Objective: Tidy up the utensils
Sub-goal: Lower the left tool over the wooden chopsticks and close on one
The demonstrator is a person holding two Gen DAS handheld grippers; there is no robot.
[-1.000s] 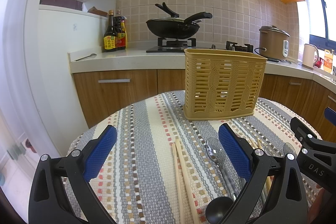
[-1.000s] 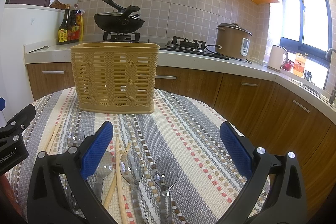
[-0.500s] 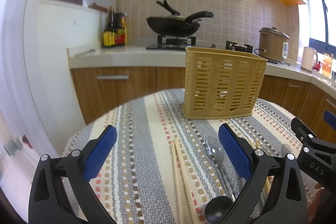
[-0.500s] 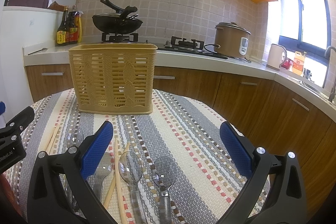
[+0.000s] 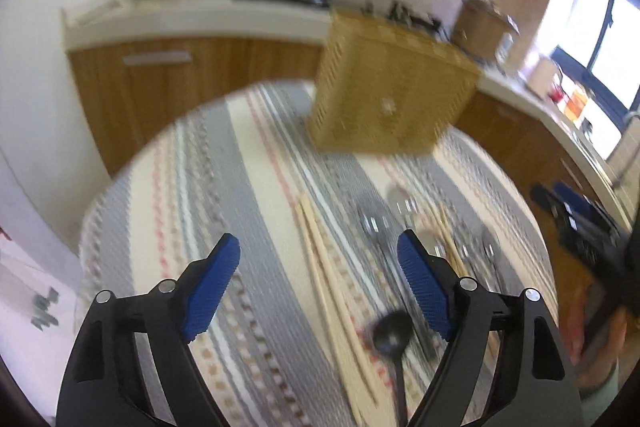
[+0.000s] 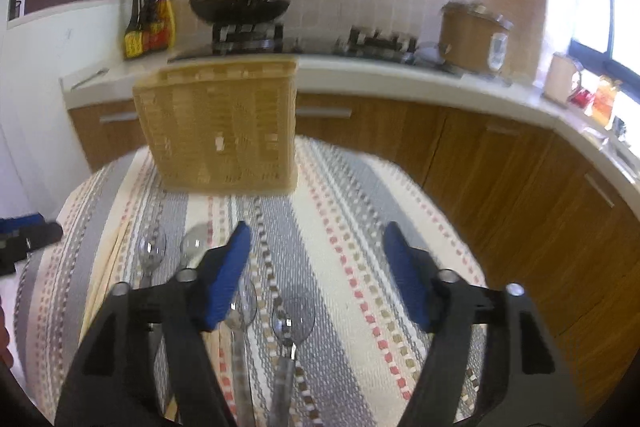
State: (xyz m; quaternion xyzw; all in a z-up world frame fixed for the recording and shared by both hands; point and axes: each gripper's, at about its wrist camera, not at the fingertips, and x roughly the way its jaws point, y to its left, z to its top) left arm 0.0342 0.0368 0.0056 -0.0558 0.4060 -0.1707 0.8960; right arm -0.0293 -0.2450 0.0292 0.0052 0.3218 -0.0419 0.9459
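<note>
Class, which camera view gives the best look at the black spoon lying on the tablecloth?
The left wrist view: the black spoon lies by the chopsticks, bowl and handle visible though blurred. In the right wrist view I cannot find it; only clear spoons show.

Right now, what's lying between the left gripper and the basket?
In the left wrist view, chopsticks and spoons lie on the tablecloth between left gripper and basket.

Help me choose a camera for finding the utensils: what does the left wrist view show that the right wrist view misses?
Only the left wrist view shows the black ladle and the full pair of chopsticks lying between its open jaws. Only the right wrist view shows the clear spoon nearest its open jaws, and the sauce bottles sharply. Both show the yellow basket on the striped tablecloth, the wok and the rice cooker.
</note>
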